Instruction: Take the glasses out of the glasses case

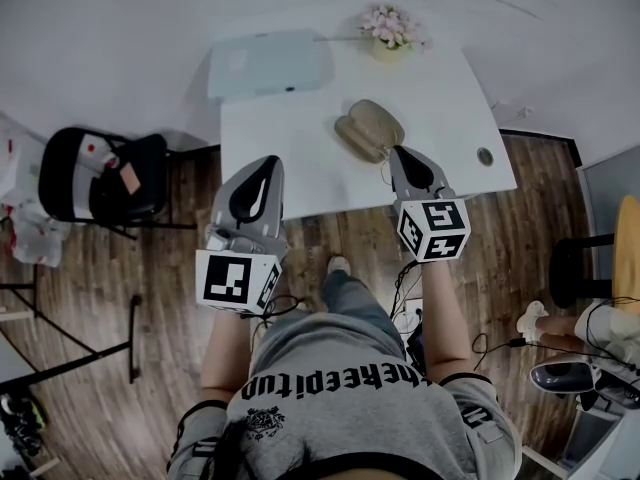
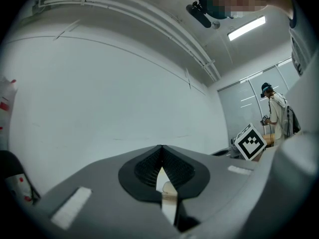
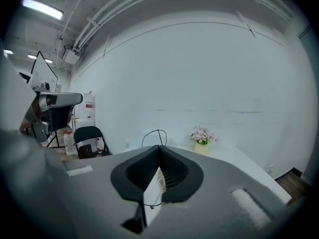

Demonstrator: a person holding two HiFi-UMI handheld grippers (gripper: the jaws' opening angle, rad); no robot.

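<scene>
Glasses [image 3: 155,136] sit in the right gripper [image 3: 159,146], whose jaws are pinched together on the thin wire frame, with one rim looping up past the tips. It hovers just off the near end of the open glasses case [image 1: 368,128], which lies on the white table [image 1: 290,138]. The left gripper [image 2: 162,146] hangs by the table's near edge, jaws closed on nothing, to the left of the case.

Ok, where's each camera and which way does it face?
Head view: on the head, steeply down at the white table, open glasses case; forearms, left gripper, right gripper show.
Left gripper view: on that gripper, facing blank wall; its shut jaws show.
Right gripper view: on that gripper, facing the flowers; shut jaws pinch the glasses.
Shared: flowers, in head and right gripper views.
</scene>
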